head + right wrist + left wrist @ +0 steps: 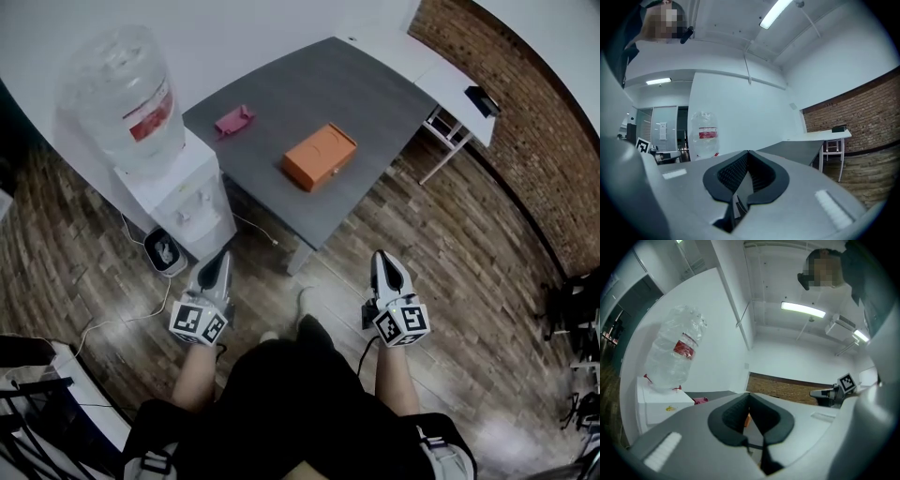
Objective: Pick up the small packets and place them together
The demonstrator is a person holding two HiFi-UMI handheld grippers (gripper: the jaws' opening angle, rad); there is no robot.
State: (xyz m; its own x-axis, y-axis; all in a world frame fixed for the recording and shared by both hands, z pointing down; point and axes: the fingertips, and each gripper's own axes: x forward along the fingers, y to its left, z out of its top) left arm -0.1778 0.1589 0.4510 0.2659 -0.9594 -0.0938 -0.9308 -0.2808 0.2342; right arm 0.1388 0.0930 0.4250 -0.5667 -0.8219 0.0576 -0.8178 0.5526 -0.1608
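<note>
The brown wood-plank floor (450, 281) lies under everything; on it stands your dark grey rectangular bench (309, 94), with a white desk (441, 70) just beyond its far end. A white water dispenser (183, 192) with a clear plastic bottle (122, 94) on top stands on the floor just beside the bench's left corner. A flat orange cardboard box (320, 156) lies around the middle of the bench, somewhat toward the near edge. You hold both grippers level over the floor, short of the bench's near corner; your left gripper (221, 258) has its jaws closed tip to tip with nothing held between them; your right gripper (384, 258) is likewise fully closed and empty. The small pink packet (233, 119) lies flat on the bench close to its left corner, well apart from the orange box and from both grippers.
</note>
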